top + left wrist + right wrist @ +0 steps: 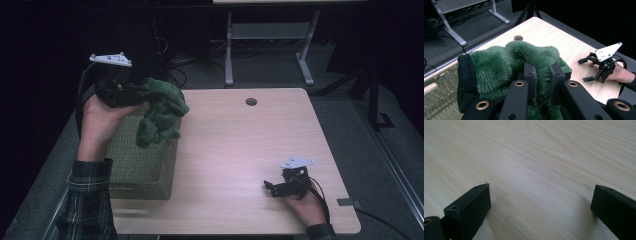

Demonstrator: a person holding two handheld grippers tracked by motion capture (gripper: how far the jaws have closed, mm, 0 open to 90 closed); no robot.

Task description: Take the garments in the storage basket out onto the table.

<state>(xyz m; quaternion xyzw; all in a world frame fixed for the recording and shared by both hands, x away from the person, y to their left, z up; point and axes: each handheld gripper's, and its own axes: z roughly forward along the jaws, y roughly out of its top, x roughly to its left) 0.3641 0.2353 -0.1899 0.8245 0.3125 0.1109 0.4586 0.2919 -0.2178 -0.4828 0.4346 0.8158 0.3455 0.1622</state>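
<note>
A fluffy green cloth [162, 111] hangs in the air over the far end of a woven basket [140, 165]. My left gripper [145, 94] is shut on its upper part, held by a hand at the table's left. In the left gripper view the two black jaws pinch the green cloth [499, 67] between them, and a dark cuff runs along its left edge. My right gripper [270, 188] rests low on the wooden table [240, 145] near the front right, its jaws wide apart. In the right gripper view my right gripper [540, 200] has bare wood between its jaws.
The basket stands at the table's left edge. A round cable hole [251, 101] sits near the far edge. Behind the table, grey desk legs [229, 50] and cables lie on the dark floor. A small grey tab [345, 202] sits at the front right corner.
</note>
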